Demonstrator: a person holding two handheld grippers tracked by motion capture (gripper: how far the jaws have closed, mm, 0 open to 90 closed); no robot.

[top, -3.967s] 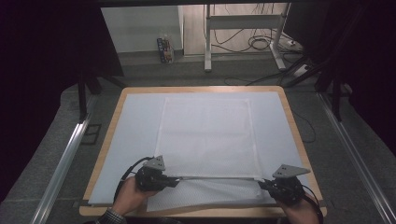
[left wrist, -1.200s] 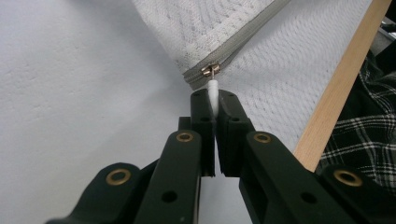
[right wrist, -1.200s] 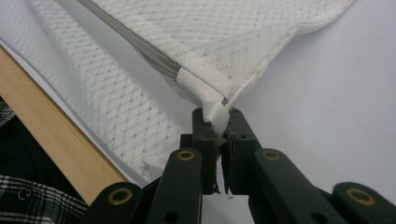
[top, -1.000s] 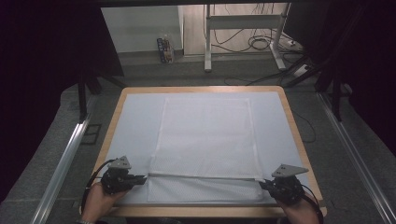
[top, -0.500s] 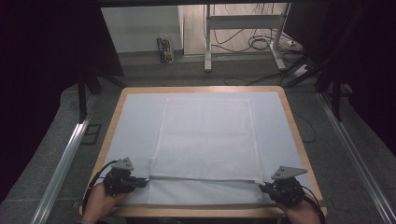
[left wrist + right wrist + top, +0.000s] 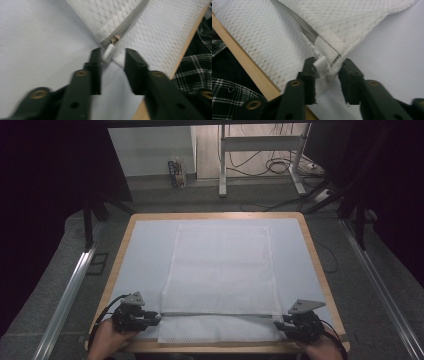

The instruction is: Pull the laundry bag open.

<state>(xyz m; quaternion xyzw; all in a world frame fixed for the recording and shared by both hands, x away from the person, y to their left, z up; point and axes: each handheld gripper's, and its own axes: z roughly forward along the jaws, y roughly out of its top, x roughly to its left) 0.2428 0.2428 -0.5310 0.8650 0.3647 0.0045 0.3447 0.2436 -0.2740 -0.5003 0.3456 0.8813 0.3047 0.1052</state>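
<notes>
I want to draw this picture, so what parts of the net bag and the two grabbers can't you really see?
- Mesh bag: whether anything is inside; high view too small, cloth covers it.
- Zipper pull: its tip, left gripper view; left gripper jaw hides it.
- Bag's corner edge: right gripper view; runs behind the right gripper.
- Both hands: cut off by the high view's bottom edge.

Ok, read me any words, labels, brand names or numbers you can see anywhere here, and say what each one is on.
None can be read.
The mesh laundry bag has a plain white tab with no print.
The zipper pull has no visible marking.
The small carton on the floor has printing too small and blurred to read.
</notes>
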